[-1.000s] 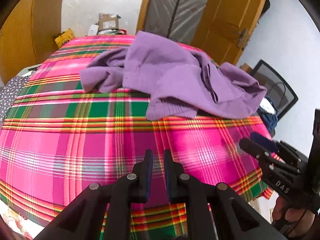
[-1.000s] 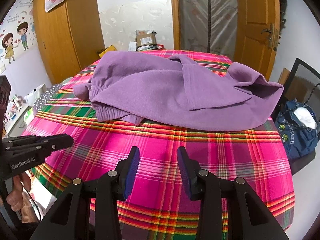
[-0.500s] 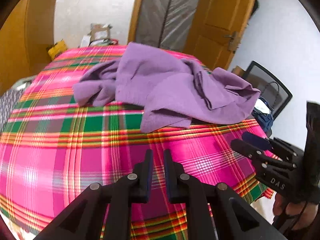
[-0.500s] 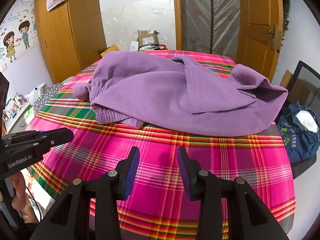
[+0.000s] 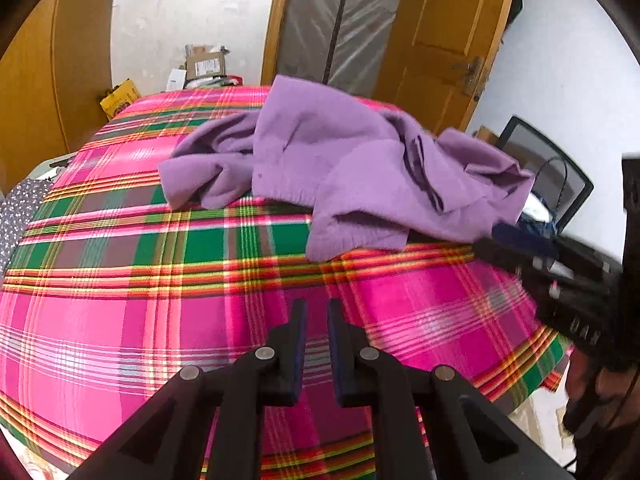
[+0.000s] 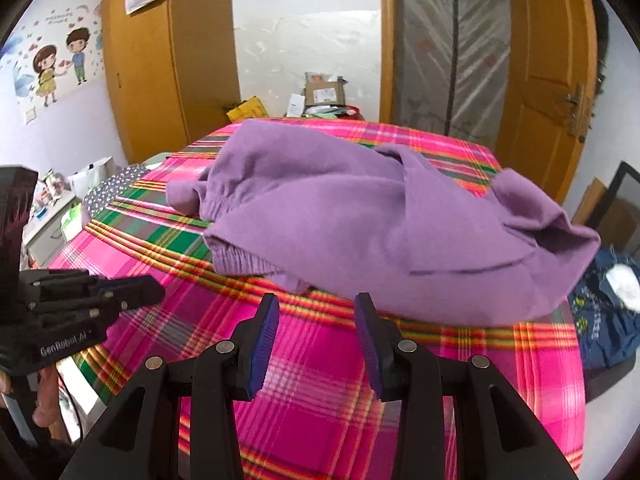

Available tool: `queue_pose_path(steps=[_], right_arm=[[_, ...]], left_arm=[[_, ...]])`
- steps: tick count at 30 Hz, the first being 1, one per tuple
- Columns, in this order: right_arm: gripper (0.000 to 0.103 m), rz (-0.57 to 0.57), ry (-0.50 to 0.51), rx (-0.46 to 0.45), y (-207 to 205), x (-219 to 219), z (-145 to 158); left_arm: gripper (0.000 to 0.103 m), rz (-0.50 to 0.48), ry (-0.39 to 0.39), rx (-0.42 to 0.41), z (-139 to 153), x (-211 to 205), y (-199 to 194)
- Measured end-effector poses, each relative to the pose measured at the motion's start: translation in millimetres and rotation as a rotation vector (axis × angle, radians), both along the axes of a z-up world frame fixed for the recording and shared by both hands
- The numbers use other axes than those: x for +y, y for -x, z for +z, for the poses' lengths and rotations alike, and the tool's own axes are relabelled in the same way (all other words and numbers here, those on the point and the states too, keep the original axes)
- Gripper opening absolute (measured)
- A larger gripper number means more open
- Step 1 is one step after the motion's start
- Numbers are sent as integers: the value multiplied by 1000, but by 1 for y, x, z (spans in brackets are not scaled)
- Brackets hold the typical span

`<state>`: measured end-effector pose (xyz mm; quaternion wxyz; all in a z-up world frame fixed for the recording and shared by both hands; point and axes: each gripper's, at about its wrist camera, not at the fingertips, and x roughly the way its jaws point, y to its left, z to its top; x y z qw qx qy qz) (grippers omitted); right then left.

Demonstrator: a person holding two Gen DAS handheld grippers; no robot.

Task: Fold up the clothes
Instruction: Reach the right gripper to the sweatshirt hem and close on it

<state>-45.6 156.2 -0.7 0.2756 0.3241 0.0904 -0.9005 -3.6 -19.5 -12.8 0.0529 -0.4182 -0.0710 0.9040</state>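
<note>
A crumpled purple garment lies on the far half of a table covered with a pink and green plaid cloth. My left gripper hovers over the near plaid, well short of the garment; its jaws stand a narrow gap apart with nothing between them. My right gripper is open and empty, its fingertips just short of the garment's near hem. Each gripper also shows in the other's view: the right gripper by the garment's right end, the left gripper at the table's left edge.
Wooden wardrobes and a wooden door stand behind the table, with cardboard boxes past its far edge. A blue bag sits on a dark chair to the right. A small side table is at the left.
My right gripper has moved forward toward the garment's near hem, which now sits closer to its fingertips. The left gripper has stayed over the near cloth. Both sets of jaws are unchanged.
</note>
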Motion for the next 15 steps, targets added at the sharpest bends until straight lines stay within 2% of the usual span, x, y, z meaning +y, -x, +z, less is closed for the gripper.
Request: queue_pose_path(steps=[9, 12, 15], right_arm=[[40, 136, -28, 68, 16, -47, 15], [40, 178, -38, 54, 24, -66, 9], [40, 213, -59, 47, 28, -82, 2]], left_arm=[[11, 54, -13, 24, 2, -24, -1], [11, 75, -37, 21, 1, -37, -1], [11, 85, -5, 32, 0, -44, -2]])
